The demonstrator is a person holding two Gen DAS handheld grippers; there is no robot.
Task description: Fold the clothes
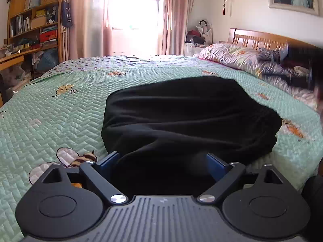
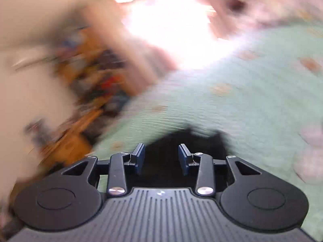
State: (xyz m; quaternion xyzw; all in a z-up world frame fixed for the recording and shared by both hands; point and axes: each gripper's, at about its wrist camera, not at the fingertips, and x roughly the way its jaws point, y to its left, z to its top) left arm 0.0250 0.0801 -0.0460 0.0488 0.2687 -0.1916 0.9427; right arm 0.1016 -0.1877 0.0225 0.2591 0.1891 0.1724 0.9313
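A black garment [image 1: 181, 117] lies folded in a thick bundle on the green quilted bedspread [image 1: 60, 117]. My left gripper [image 1: 163, 159] is open, its blue fingers wide apart on either side of the garment's near edge. The right wrist view is heavily motion-blurred. My right gripper [image 2: 161, 157] is open, with a gap between its blue fingers, above a dark patch of the black garment [image 2: 181, 141] on the bedspread [image 2: 242, 104]. A dark blurred shape at the right edge of the left wrist view may be the right gripper.
A crumpled patterned duvet [image 1: 252, 60] and a wooden headboard [image 1: 258, 39] are at the far right. A wooden bookshelf and desk [image 1: 34, 24] stand at the left beyond the bed's edge. Pink curtains and a bright window [image 1: 137, 16] are behind.
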